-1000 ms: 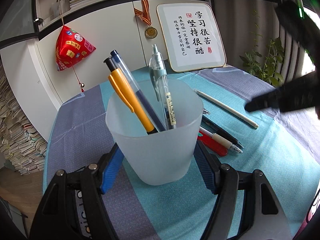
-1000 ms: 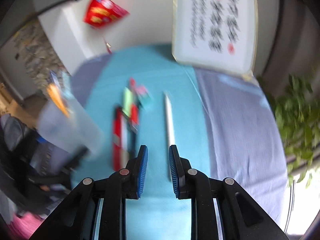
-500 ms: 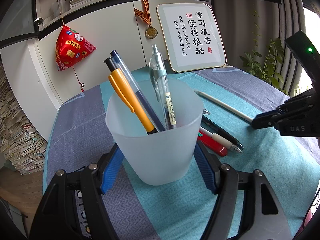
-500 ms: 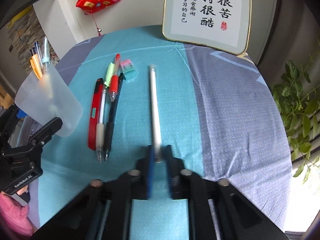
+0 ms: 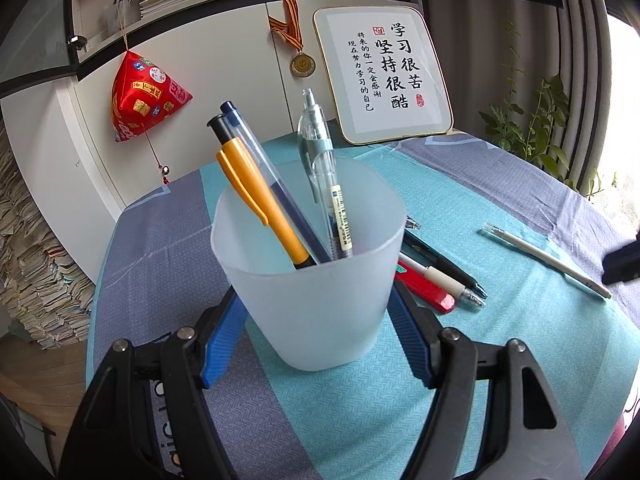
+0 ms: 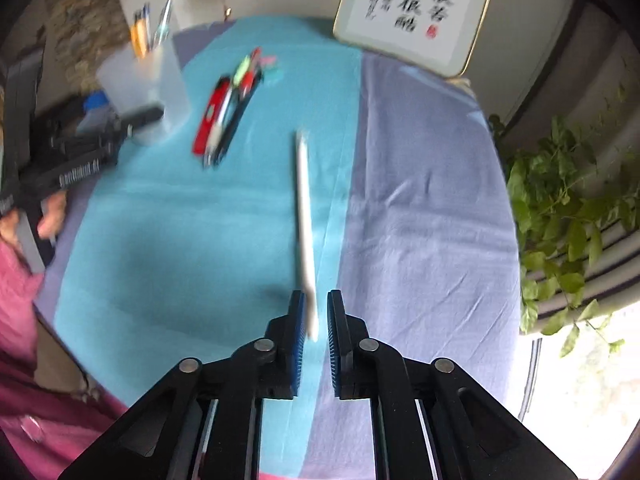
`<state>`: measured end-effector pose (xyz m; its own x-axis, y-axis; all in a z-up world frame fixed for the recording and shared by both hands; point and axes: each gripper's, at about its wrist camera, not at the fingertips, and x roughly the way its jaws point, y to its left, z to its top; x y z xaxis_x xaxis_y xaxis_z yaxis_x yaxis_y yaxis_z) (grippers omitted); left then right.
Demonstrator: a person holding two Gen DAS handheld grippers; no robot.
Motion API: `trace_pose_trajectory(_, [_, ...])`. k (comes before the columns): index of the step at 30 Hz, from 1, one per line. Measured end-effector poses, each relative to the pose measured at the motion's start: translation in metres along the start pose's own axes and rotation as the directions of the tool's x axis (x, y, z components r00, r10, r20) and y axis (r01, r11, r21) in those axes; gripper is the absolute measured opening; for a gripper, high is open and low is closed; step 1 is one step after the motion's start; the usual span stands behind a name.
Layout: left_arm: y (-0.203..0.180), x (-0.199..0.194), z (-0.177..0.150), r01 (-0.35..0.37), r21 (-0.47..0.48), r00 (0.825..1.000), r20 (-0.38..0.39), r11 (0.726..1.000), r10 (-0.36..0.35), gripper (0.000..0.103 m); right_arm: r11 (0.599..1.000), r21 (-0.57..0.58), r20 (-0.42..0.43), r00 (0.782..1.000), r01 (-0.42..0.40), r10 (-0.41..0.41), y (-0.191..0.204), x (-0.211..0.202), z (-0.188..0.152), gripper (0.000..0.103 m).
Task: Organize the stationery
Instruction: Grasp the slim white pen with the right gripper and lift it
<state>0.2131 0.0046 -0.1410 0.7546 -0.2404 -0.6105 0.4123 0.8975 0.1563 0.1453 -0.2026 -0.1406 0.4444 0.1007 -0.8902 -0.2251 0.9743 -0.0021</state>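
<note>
My left gripper (image 5: 314, 298) is shut on a frosted plastic cup (image 5: 316, 304) that stands on the tablecloth. The cup holds an orange pen (image 5: 260, 204), a blue pen (image 5: 248, 140) and a clear pen (image 5: 320, 152). Right of the cup lies a bunch of pens and a red one (image 5: 430, 288), also visible in the right wrist view as a blurred bunch of pens (image 6: 224, 116). A white pen (image 6: 305, 220) lies on the cloth with its near end between the jaws of my right gripper (image 6: 316, 320). Those jaws are opening, with a gap beside the pen. The same white pen (image 5: 544, 258) shows in the left wrist view.
A framed calligraphy board (image 5: 384, 72) leans against the cabinet at the table's back. A leafy plant (image 6: 560, 208) stands past the right edge. A small eraser (image 6: 272, 64) lies beyond the pen bunch. A person's hand (image 6: 48, 216) and pink sleeve are at the left.
The right gripper closed on the white pen's end, pulled it nearer and to the right, and now its jaws stand apart. The left gripper and cup stayed put.
</note>
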Motion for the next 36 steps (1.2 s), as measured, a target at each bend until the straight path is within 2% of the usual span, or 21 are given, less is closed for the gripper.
trace_pose_trajectory(1, [0.0,0.0,0.0,-0.001,-0.001,1.0,0.0,1.0,0.001,0.07,1.0,0.022,0.03,1.0,0.003,-0.004,-0.003,0.0,0.008,0.02])
trace_pose_trajectory(2, [0.001,0.0,0.0,-0.001,-0.003,1.0,0.0,1.0,0.001,0.07,0.999,0.028,0.05,0.998,0.026,-0.027,-0.004,0.001,0.015,0.031])
trace_pose_trajectory(3, [0.003,0.001,0.001,-0.001,-0.006,1.0,0.0,1.0,0.001,0.07,0.999,0.019,0.066,0.997,0.035,-0.037,-0.001,0.003,0.023,0.034])
trace_pose_trajectory(6, [0.004,0.001,0.001,0.002,-0.012,1.0,-0.001,1.0,-0.002,0.07,0.999,-0.047,0.114,0.993,0.019,-0.013,0.007,0.014,0.049,0.034])
trace_pose_trajectory(10, [0.005,0.002,0.001,0.004,-0.013,1.0,-0.002,1.0,-0.004,0.07,0.997,-0.081,0.063,0.998,0.007,-0.001,0.006,0.04,0.079,0.034])
trace_pose_trajectory(15, [0.004,0.002,0.001,0.004,-0.012,1.0,-0.003,1.0,-0.004,0.07,0.996,-0.082,0.015,0.999,-0.035,0.037,0.008,0.058,0.095,0.034])
trace_pose_trajectory(17, [0.003,0.002,0.0,0.004,-0.011,1.0,-0.003,1.0,-0.004,0.07,0.997,-0.081,0.0,1.0,-0.017,0.017,0.01,0.065,0.098,0.034])
trace_pose_trajectory(19, [0.003,0.002,0.0,0.003,-0.009,1.0,-0.003,1.0,-0.003,0.07,0.997,-0.076,0.004,1.0,-0.019,0.019,0.01,0.067,0.101,0.03])
trace_pose_trajectory(21, [0.002,0.002,0.0,0.003,-0.007,1.0,-0.002,1.0,-0.003,0.07,0.997,-0.072,0.0,1.0,-0.02,0.02,0.011,0.068,0.102,0.009])
trace_pose_trajectory(24, [0.002,0.002,0.0,0.003,-0.006,1.0,-0.002,1.0,-0.003,0.07,0.998,-0.068,-0.008,1.0,0.012,-0.012,0.014,0.067,0.103,0.009])
trace_pose_trajectory(28, [0.002,0.002,0.0,0.003,-0.005,1.0,-0.001,1.0,-0.003,0.07,0.999,0.009,0.056,0.998,-0.035,0.035,0.006,0.04,0.105,0.008])
trace_pose_trajectory(31, [0.001,0.001,0.0,0.003,-0.003,1.0,0.0,1.0,-0.003,0.07,0.999,0.02,0.128,0.991,-0.035,0.032,0.008,0.01,0.106,0.008])
trace_pose_trajectory(33, [0.0,0.0,0.001,0.004,0.0,1.0,0.004,1.0,-0.004,0.07,0.999,0.021,0.19,0.981,-0.033,0.029,0.012,-0.016,0.108,0.008])
trace_pose_trajectory(36, [0.0,-0.001,0.001,0.005,0.004,1.0,0.008,1.0,-0.005,0.07,0.997,0.036,0.265,0.962,-0.075,0.063,0.017,-0.046,0.111,0.008])
